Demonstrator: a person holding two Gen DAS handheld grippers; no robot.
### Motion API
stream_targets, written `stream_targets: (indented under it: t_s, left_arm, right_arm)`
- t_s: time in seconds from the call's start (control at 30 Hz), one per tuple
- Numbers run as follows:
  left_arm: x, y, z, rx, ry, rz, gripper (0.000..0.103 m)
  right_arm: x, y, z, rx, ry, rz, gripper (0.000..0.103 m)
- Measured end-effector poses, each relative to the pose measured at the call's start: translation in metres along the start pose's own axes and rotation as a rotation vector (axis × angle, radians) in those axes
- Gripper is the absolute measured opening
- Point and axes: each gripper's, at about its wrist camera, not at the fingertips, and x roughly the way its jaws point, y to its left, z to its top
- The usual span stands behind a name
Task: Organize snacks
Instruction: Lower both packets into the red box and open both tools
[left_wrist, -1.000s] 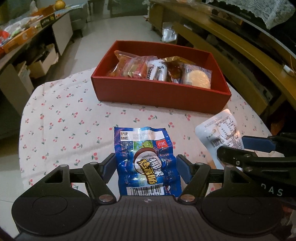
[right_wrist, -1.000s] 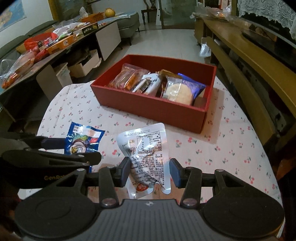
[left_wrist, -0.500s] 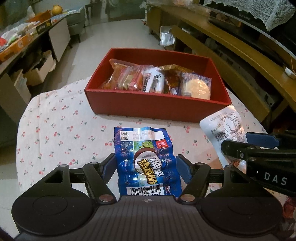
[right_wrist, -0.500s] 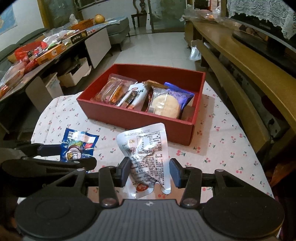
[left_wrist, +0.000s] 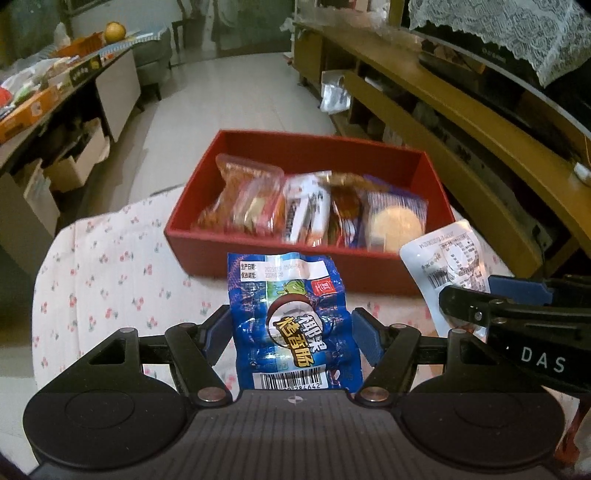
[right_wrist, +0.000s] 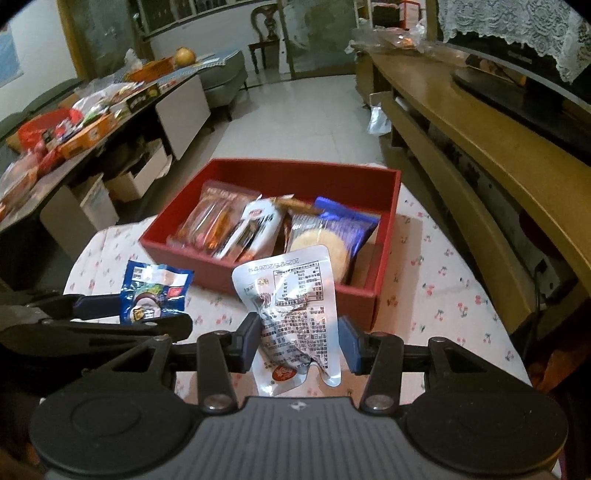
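**Both packets held clear of the desk, short of the red box: risk of slip or fouling on the near wall**

The left gripper (left_wrist: 291, 328) has its jaws pinching the blue sausage packet (left_wrist: 291, 317) by its side edges; the right gripper (right_wrist: 300, 339) has its jaws pinching the silver foil packet (right_wrist: 295, 306) likewise. Both packets are slick, crinkled film held only at the margins, so either may slide out if tilted. The red box (left_wrist: 373, 273) sits at 12 o'clock from each gripper on the cherry-print desk (left_wrist: 110, 280), with wrapped snacks filling its near half. Packets carried too low would likely catch the near wall. The two grippers are close together and could collide. The blue packet shows a barcode and a white date strip; the silver one shows printed text.
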Motion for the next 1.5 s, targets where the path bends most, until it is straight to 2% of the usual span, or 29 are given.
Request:
stream_targets:
  t_s: [0.6, 0.93, 1.5]
  left_arm:
    - [0.056, 0.003, 0.071, -0.026, -0.036, 0.032, 0.075]
    - [0.090, 0.005, 0.079, -0.033, -0.007, 0.056, 0.075]
    - [0.096, 0.008, 0.081, -0.038, 0.010, 0.078, 0.078]
  right_arm:
    - [0.063, -0.014, 0.068, 0.080, -0.037, -0.032, 0.053]
    - [0.098, -0.016, 0.079, 0.081, -0.023, -0.059, 0.053]
    - [0.106, -0.015, 0.082, 0.066, -0.021, -0.080, 0.056]
